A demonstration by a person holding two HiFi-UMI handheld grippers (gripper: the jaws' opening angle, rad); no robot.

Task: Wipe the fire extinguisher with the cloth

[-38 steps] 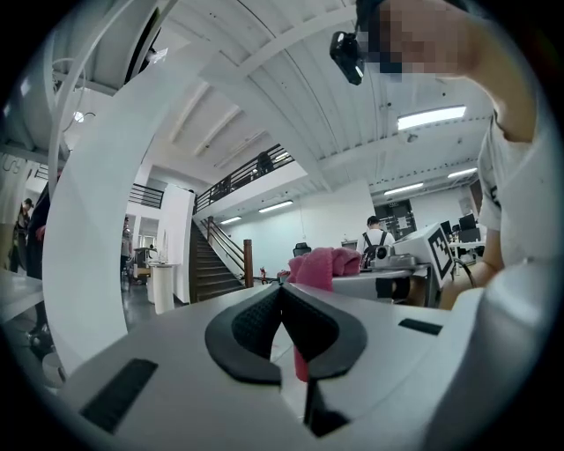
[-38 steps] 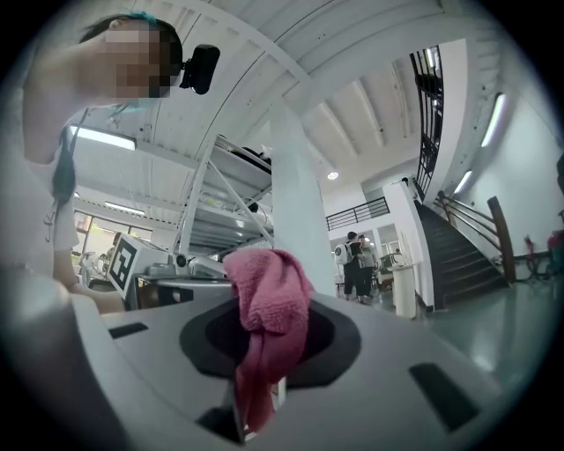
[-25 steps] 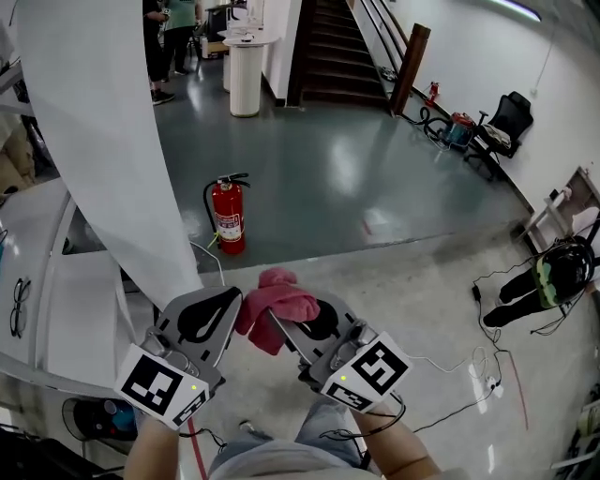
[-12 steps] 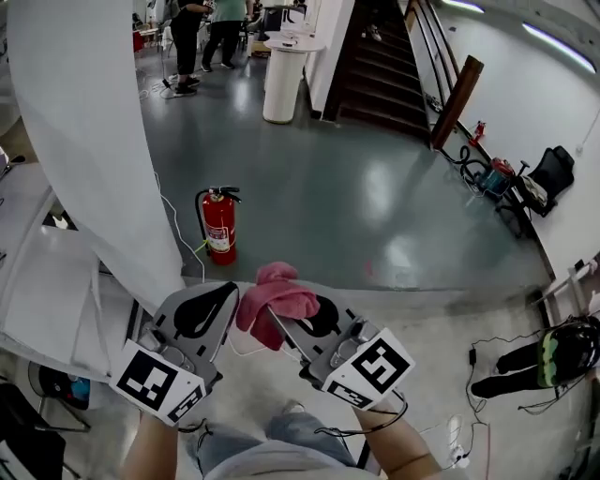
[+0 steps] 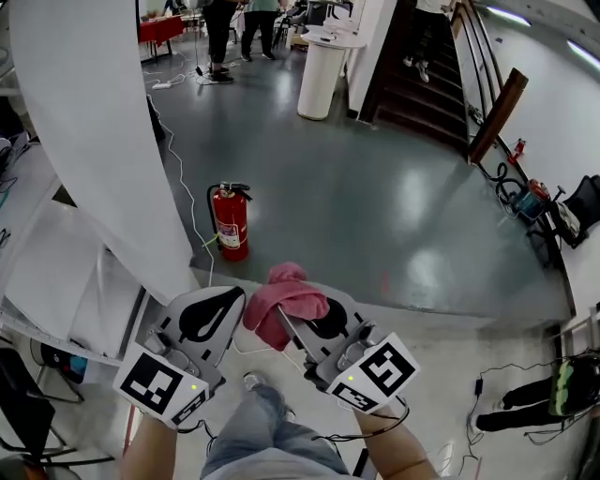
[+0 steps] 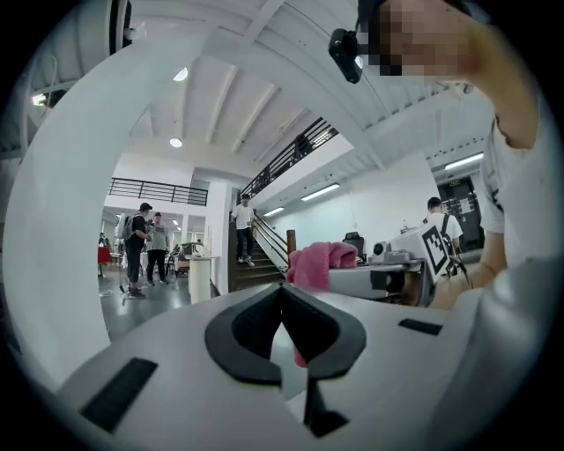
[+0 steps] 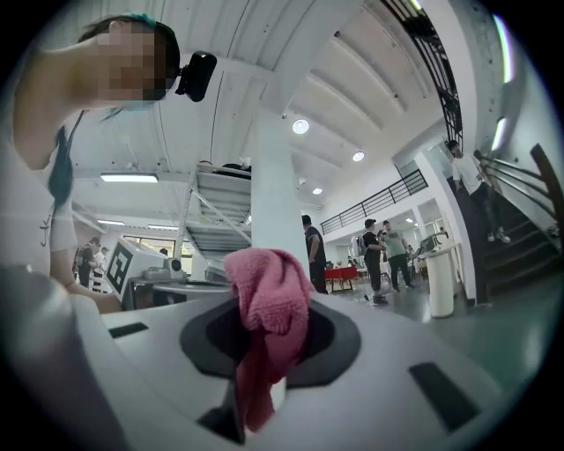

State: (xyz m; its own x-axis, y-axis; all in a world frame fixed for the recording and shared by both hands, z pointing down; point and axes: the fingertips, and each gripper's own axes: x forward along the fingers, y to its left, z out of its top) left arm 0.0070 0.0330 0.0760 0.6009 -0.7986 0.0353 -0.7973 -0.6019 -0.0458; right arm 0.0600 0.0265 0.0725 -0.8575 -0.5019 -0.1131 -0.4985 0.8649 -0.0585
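A red fire extinguisher (image 5: 231, 221) with a black handle and hose stands upright on the grey floor, beside a white pillar. My right gripper (image 5: 292, 314) is shut on a pink cloth (image 5: 286, 298), which bunches above its jaws and hangs below them (image 7: 267, 328). My left gripper (image 5: 223, 311) is shut with nothing between its jaws; the pink cloth (image 6: 319, 262) shows just past it to the right. Both grippers are held close together, well short of the extinguisher and above the floor.
A large white pillar (image 5: 89, 131) rises at the left. A white round column (image 5: 320, 77), a staircase (image 5: 427, 80) and several people (image 5: 220, 28) stand at the back. Cables (image 5: 183, 178) trail on the floor near the extinguisher. The person's leg (image 5: 251, 441) is below the grippers.
The view has shifted forward and to the right; the extinguisher now sits slightly nearer the grippers. Both grippers keep the same pose, the cloth still held.
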